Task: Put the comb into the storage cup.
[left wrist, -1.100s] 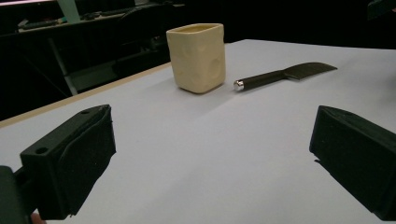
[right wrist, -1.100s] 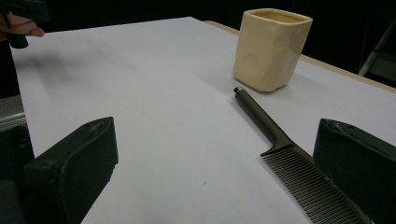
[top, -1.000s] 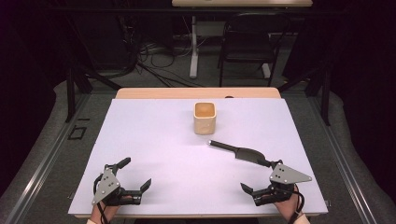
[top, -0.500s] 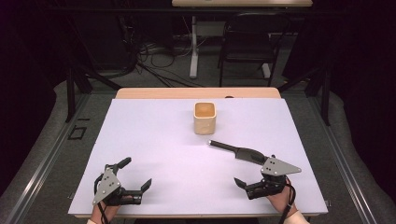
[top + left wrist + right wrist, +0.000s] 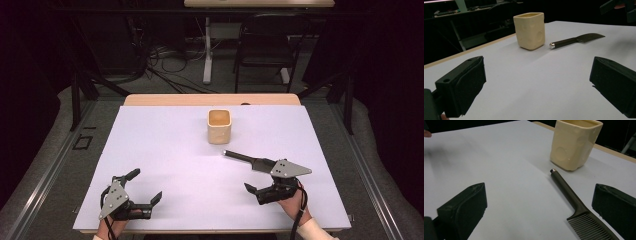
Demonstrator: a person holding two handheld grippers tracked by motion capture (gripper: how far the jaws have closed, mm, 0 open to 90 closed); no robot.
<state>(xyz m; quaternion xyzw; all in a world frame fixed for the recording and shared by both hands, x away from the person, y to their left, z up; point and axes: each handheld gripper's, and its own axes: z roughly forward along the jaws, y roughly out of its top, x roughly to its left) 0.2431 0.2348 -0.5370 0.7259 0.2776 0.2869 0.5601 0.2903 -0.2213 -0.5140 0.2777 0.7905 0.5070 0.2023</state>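
Since a second ago, we log from the high view the right gripper [image 5: 270,186] moved forward and left toward the comb [image 5: 248,159], jaws wide and empty, its grey plate covering the comb's toothed end; the left gripper [image 5: 143,188] unmoved at the near left, jaws wide, empty; the cup [image 5: 219,126] upright mid-table [image 5: 165,145]. Left gripper view: we note cup [image 5: 530,30] with comb [image 5: 576,40] just beside it, both far ahead of wide jaws. Right gripper view: comb [image 5: 574,202] lying between the wide jaws, untouched, handle tip near the cup [image 5: 574,143].

I counted one cream cup [image 5: 219,126], one dark comb [image 5: 248,160] just beside that cup, and two grippers, left [image 5: 141,187] and right [image 5: 260,179].
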